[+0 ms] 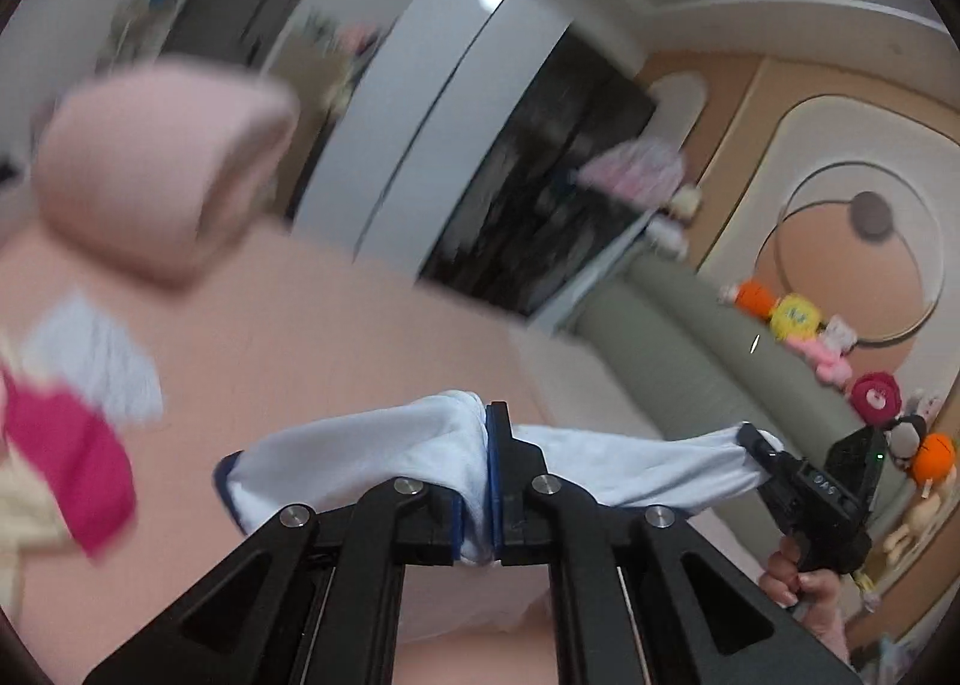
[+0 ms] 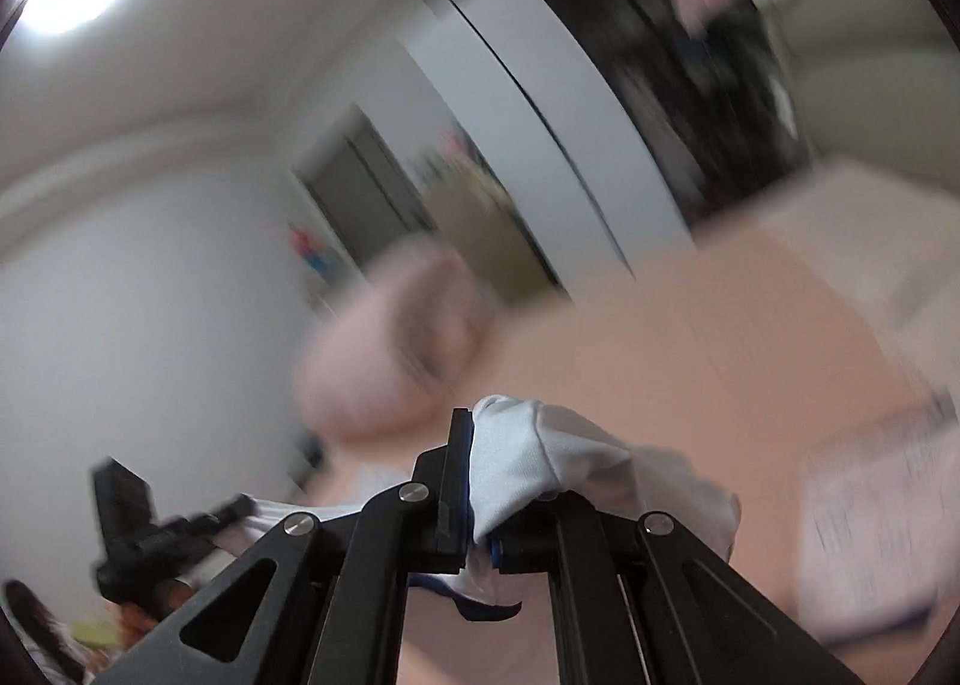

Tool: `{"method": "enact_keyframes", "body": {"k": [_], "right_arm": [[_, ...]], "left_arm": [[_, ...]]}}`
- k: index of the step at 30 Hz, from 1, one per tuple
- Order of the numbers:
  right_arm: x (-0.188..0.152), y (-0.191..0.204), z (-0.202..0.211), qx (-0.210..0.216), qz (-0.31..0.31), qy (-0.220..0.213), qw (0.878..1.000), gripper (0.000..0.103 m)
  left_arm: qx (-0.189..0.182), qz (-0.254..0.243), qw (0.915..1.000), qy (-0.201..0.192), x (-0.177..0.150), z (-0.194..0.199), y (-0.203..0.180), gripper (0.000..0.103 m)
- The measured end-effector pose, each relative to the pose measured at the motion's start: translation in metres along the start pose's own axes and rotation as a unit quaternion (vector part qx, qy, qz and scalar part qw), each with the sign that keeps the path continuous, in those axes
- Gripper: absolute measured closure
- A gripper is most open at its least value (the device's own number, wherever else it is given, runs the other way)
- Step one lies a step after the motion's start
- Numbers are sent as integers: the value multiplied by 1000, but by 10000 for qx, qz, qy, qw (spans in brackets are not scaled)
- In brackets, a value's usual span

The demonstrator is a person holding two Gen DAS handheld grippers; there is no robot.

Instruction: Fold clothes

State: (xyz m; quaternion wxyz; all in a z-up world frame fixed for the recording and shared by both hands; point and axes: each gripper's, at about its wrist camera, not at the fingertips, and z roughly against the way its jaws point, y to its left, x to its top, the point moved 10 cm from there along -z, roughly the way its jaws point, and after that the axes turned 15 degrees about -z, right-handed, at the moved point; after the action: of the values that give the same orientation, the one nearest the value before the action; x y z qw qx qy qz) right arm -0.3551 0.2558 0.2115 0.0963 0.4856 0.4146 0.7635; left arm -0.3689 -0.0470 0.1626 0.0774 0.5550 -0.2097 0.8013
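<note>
From my seat I see a pink bed [image 1: 336, 325] filling the lower frame, a pink pillow [image 1: 162, 168] at ten o'clock and a dark wardrobe [image 1: 558, 175] beyond at one. Stuffed toys [image 1: 798, 319] line the green headboard [image 1: 678, 337] at three o'clock. Loose clothes [image 1: 72, 445] lie at nine; the bed's middle is bare. My left gripper [image 1: 485, 481] and right gripper [image 2: 474, 499] are each clenched on the white garment [image 1: 384, 457], stretched between them above the bed.
</note>
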Motion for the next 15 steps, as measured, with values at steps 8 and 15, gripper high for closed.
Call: {"method": "enact_keyframes", "body": {"k": [8, 15], "right_arm": [[44, 87, 108, 903, -65, -488, 9947, 100], [-109, -62, 91, -225, -867, 680, 9937, 100]], "left_arm": [[-93, -354, 9989, -293, 54, 91, -16, 98], [-6, 275, 9864, 1618, -146, 32, 29, 98]]}}
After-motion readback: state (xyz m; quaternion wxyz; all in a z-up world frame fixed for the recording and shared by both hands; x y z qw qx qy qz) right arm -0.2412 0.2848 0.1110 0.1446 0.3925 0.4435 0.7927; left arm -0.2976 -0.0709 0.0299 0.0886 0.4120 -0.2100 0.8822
